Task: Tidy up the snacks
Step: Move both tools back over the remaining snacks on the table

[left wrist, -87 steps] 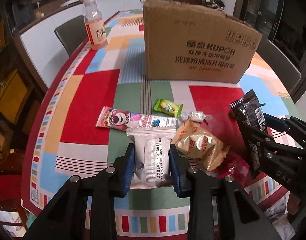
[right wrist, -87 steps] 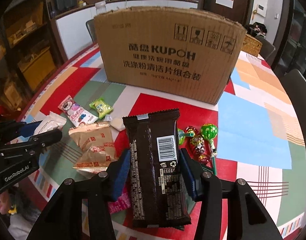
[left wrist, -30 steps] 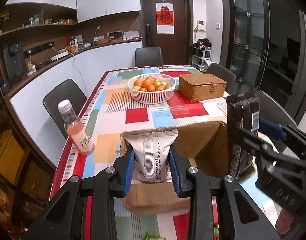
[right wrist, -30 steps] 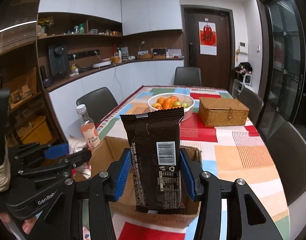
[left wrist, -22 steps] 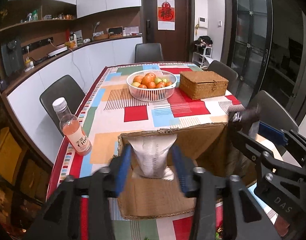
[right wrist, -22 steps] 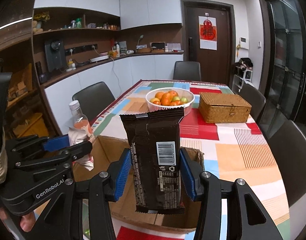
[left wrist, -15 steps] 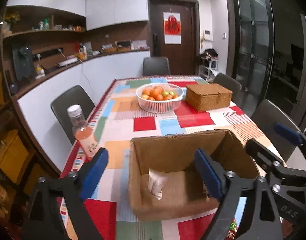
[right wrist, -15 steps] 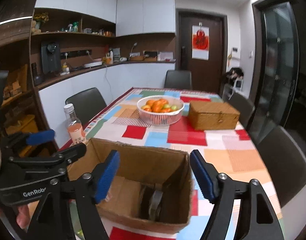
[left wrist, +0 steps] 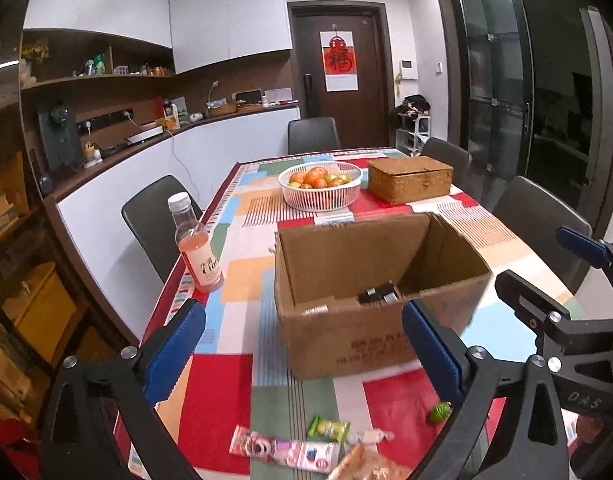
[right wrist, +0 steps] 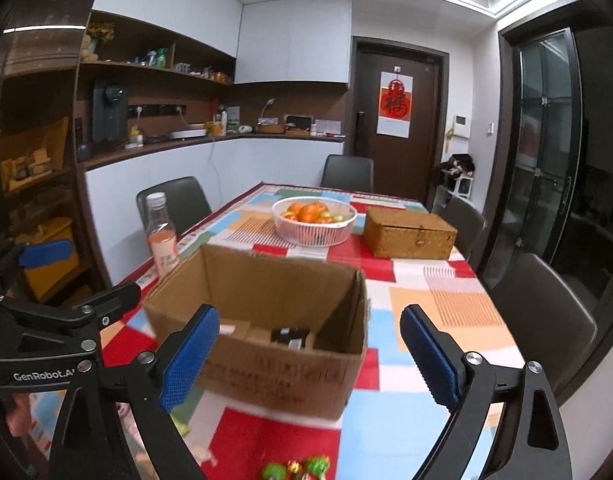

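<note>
Both the left gripper (left wrist: 304, 342) and right gripper (right wrist: 309, 350) hang spread and empty above the cardboard box (left wrist: 382, 336) on the counter (left wrist: 266, 360); a dark snack packet (right wrist: 289, 336) lies inside.

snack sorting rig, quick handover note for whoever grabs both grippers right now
Left gripper: open, empty. Right gripper: open, empty.
Cardboard box holds a dark packet and a white packet.
Left on the tablecloth near you: pink bar, green candy, white candy, gold pouch, lollipops.
Next: pick those up and box them.
</note>
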The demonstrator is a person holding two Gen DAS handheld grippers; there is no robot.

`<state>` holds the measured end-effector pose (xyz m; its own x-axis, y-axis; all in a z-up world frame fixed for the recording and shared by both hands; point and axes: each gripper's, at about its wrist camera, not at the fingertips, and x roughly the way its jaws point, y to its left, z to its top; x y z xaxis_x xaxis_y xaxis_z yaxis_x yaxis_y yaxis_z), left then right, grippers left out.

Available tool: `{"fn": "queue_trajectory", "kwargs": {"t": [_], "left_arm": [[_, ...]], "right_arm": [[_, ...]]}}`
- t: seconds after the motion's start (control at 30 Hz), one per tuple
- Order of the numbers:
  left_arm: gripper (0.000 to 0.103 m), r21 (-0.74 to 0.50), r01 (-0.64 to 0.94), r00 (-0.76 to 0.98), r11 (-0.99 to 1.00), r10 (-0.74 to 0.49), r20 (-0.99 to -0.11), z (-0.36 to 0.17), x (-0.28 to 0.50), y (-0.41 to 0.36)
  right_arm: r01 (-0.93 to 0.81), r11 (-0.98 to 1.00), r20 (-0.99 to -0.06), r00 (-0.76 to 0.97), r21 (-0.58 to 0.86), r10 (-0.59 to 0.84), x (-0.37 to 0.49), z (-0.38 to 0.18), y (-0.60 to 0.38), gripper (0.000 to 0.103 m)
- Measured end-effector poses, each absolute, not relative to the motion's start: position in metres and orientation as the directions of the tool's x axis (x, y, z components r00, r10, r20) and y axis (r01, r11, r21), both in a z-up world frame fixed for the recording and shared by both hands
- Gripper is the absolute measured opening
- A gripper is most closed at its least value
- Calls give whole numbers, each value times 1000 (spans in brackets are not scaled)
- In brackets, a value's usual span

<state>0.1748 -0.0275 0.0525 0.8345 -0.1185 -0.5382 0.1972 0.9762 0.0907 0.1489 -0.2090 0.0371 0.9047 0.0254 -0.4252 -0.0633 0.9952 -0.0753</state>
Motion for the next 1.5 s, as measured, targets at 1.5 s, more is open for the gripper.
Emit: {"fn": "queue_trajectory", "kwargs": {"t": [1.5], "left_arm": [[100, -95, 309, 434, 946, -229, -871, -108, 142, -30]], "right_arm": [[-14, 998, -855, 515, 65, 62, 110, -122, -222, 92]]}}
